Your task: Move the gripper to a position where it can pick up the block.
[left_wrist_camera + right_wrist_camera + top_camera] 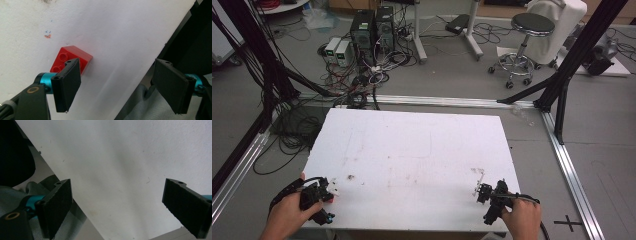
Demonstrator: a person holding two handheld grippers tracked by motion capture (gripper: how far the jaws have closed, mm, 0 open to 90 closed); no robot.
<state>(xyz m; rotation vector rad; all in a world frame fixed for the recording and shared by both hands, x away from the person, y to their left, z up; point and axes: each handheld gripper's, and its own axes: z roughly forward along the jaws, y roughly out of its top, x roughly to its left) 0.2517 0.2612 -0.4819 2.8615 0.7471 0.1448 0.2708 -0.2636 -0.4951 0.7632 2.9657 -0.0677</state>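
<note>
**A:** What did the table look like, and how much open room was there?

**B:** Seen from above, a white rectangular foam board (412,160) served as the tabletop. Nearly all of its surface was bare, apart from faint scuffs and small marks. A person's two hands came in from the bottom edge, one at each near corner, well apart from each other.

**A:** Where were the tools?

**B:** The left black two-jaw gripper (314,196) sat at the near left corner, the right black two-jaw gripper (490,199) at the near right corner, both close to the board's front edge. In the left gripper view (120,87) the jaws stood wide apart and held nothing. One jaw hung over the board, the other past the board's edge. The right gripper (125,207) was likewise spread wide and empty, over bare white board near a corner.

**A:** Was there any object on the board?

**B:** In the left gripper view, a small red plastic studded building brick (71,61) lay flat on the board, partly hidden behind the left jaw. I could not tell whether the jaw touched it.

**A:** What surrounded the table?

**B:** Black frame posts (572,55) rose at the far sides, with silver aluminium rails (447,101) on the grey floor. Beyond lay tangled black cables (357,80), dark computer towers (372,27) and a round black stool on casters (524,37).
</note>
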